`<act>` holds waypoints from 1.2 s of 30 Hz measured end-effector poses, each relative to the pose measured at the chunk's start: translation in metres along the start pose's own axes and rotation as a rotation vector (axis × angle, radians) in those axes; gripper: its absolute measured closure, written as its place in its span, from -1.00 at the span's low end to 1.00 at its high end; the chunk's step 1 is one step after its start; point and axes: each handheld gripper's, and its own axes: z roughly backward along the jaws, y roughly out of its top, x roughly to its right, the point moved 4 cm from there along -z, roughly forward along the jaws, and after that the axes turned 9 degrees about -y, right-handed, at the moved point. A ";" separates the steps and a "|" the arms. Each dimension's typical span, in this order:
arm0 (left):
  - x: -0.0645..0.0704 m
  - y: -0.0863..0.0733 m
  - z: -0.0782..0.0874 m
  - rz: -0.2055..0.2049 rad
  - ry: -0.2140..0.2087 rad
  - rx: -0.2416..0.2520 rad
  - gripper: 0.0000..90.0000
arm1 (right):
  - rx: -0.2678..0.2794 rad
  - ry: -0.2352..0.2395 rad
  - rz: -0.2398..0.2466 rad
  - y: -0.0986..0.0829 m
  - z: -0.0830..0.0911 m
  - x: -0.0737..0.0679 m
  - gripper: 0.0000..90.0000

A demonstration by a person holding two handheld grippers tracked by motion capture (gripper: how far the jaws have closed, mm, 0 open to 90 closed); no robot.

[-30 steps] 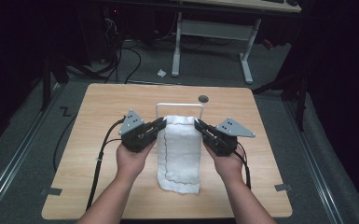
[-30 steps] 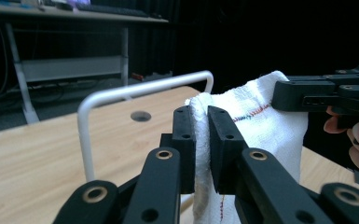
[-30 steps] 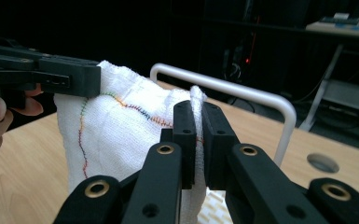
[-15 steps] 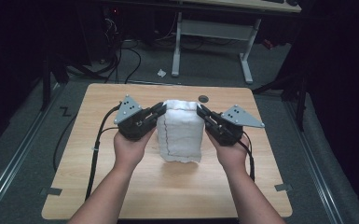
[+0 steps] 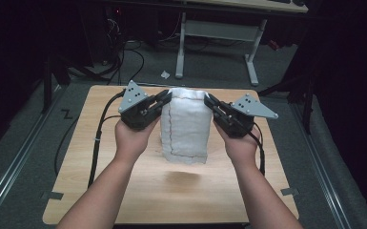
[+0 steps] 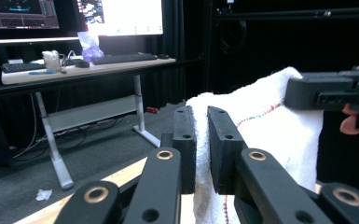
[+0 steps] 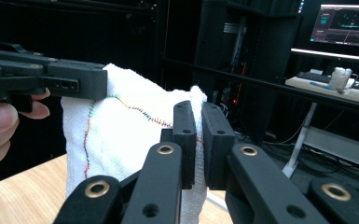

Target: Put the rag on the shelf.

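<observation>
A white towel with coloured stitching hangs above the wooden table, held up by its two top corners. My left gripper is shut on the towel's top left corner, and the cloth is pinched between its jaws in the left gripper view. My right gripper is shut on the top right corner, with the towel squeezed between its jaws in the right gripper view. The towel's lower edge hangs just clear of the tabletop, casting a faint shadow below it.
A small dark round mark sits behind the towel near the table's far edge. Beyond the table stands a desk frame with cables on the floor. A desk with monitors and a keyboard is in the background. A paper scrap lies on the floor.
Both grippers have risen and moved away from me with the towel. It lay flat on the table a second ago and now hangs lifted off the surface.
</observation>
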 end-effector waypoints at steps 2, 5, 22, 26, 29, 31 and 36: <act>-0.003 0.003 -0.003 -0.005 0.008 -0.002 0.84 | -0.006 -0.005 0.001 0.004 -0.004 0.002 0.91; -0.010 0.009 -0.008 -0.003 0.011 -0.002 0.83 | -0.008 -0.013 -0.003 0.010 -0.012 0.006 0.91; -0.055 0.021 -0.045 0.023 0.055 -0.078 0.83 | -0.043 -0.054 -0.025 0.014 -0.067 0.031 0.91; -0.065 0.023 -0.056 0.048 0.052 -0.067 0.83 | -0.056 -0.056 -0.035 0.012 -0.079 0.041 0.91; -0.077 0.019 -0.067 0.052 0.061 -0.067 0.83 | -0.063 -0.064 -0.041 0.010 -0.090 0.047 0.91; -0.085 0.014 -0.074 0.061 0.066 -0.074 0.83 | -0.068 -0.064 -0.067 0.007 -0.099 0.052 0.91; -0.103 0.001 -0.087 0.120 0.087 -0.094 0.83 | -0.107 -0.069 -0.064 -0.003 -0.120 0.059 0.91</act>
